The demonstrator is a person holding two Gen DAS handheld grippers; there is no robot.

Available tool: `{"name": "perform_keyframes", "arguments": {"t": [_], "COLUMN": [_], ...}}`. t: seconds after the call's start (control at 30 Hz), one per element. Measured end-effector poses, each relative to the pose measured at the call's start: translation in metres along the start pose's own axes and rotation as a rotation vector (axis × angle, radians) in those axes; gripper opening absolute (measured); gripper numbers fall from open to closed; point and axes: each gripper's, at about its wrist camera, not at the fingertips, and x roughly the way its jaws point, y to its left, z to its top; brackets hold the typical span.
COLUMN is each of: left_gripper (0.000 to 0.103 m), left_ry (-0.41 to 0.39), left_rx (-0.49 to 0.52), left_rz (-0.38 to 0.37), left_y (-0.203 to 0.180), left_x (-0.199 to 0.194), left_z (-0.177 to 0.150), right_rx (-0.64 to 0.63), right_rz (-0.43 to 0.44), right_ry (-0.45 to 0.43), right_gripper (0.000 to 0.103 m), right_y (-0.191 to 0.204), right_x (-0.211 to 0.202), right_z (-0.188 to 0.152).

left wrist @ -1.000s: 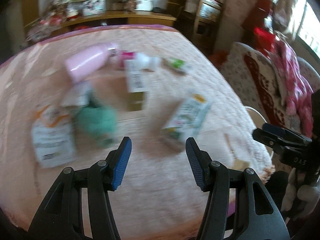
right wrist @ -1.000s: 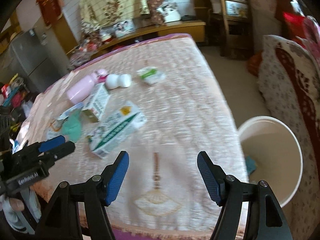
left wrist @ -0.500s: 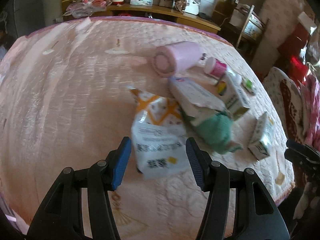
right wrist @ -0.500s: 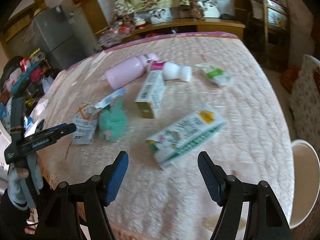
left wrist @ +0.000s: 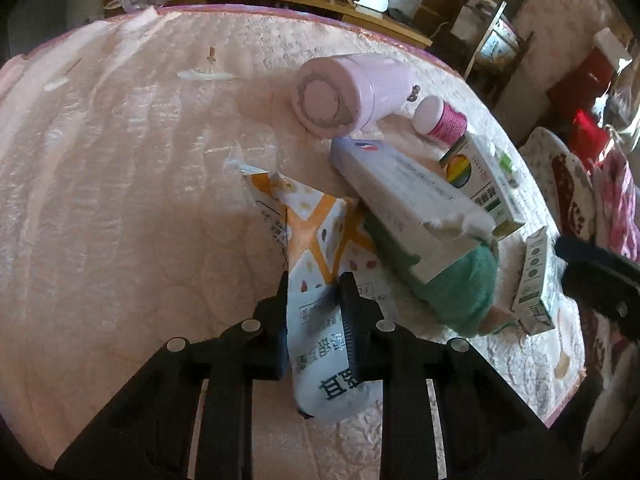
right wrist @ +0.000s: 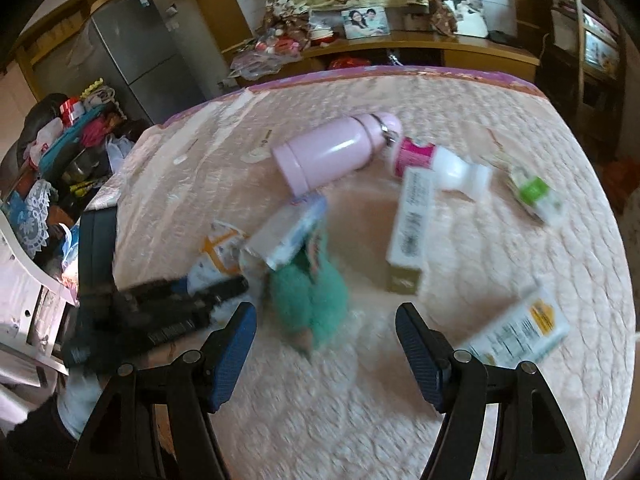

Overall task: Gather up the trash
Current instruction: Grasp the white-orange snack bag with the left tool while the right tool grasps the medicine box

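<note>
My left gripper is shut on a white and orange snack wrapper that lies on the pink tablecloth. In the right wrist view the left gripper pinches the same wrapper at the left. My right gripper is open and empty, above the cloth near a green fuzzy item. Other trash lies around: a torn white box, a green and white carton, a small carton, a long carton, a green packet.
A pink flask lies on its side beside a small pink and white bottle. Shelves with a photo frame stand behind the table. A fridge and clutter are at the left. A patterned chair is at the right.
My left gripper moved in over the snack wrapper and closed on it. The right gripper swung left toward the middle of the table, and the white bin left its view.
</note>
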Motion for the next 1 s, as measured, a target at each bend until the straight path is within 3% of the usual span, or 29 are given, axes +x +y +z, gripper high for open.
{"name": "perform_keyframes", "arguments": {"t": [0.33,0.47,0.53,0.6,0.63,0.7,1.0], "left_gripper": [0.016,0.016,0.016,0.016,0.016,0.016,0.016], "left_ry": [-0.016,-0.014,-0.013,-0.009,-0.009,-0.013,-0.048], "left_rx": [0.017,0.023,0.021,0.016,0.015,0.009,0.009], "left_rz": [0.088,0.085,0.082,0.075,0.073,0.066,0.038], "left_y": [0.032,0.034,0.032,0.031,0.03,0.029,0.015], "left_x": [-0.029,-0.029,-0.026,-0.023,-0.022,-0.022,-0.036], "left_z": [0.002,-0.001,-0.001,-0.001,-0.001,-0.001,0.001], "right_rx": [-0.038,-0.06,-0.062,-0.075,-0.09,-0.089,-0.081], "right_rz": [-0.044,-0.109,-0.099,-0.102,-0.111,-0.097,-0.03], "right_ry": [0.106,0.178,0.205,0.205,0.195,0.175,0.093], "right_gripper": [0.07,0.07,0.07,0.068,0.056,0.048,0.046], "right_y": [0.028,0.033,0.034,0.035,0.037,0.034,0.028], "right_x": [0.077,0.107,0.117,0.119,0.117,0.11,0.068], "right_z": [0.061,0.069,0.067,0.066,0.064,0.063,0.053]}}
